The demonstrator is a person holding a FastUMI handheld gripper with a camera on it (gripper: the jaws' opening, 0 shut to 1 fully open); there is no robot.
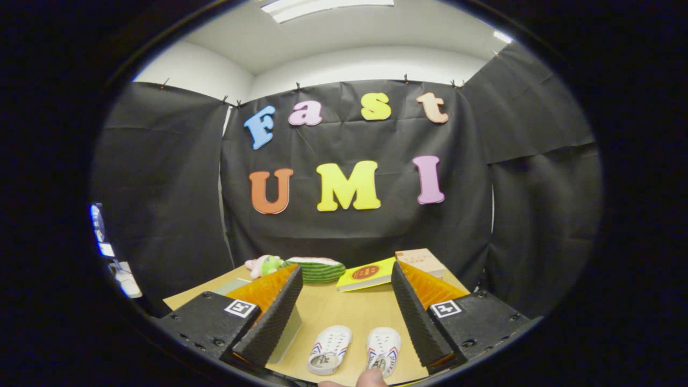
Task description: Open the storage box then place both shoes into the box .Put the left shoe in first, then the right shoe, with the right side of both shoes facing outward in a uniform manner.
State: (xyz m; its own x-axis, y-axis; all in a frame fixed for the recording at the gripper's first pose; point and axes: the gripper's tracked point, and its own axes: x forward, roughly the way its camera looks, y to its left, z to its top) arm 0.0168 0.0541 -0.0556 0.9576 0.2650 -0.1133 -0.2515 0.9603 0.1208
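Hand-held gripper (346, 309) gapes wide, holding nothing; two shoes (329, 349) (384, 350) lie side by side between its fingers.

No legible text or labels

The claw (346, 317) gapes wide above two shoes (355, 350) on the table (338, 306).

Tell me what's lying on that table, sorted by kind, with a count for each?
Shoes: 2, a white pair, one and the other, lying between the open tool's fingers.
Books: 2, a yellow book and a tan book beyond the fingers.
Soft toys: 2, a watermelon-slice plush and a pink-and-green plush.
Total: 6.
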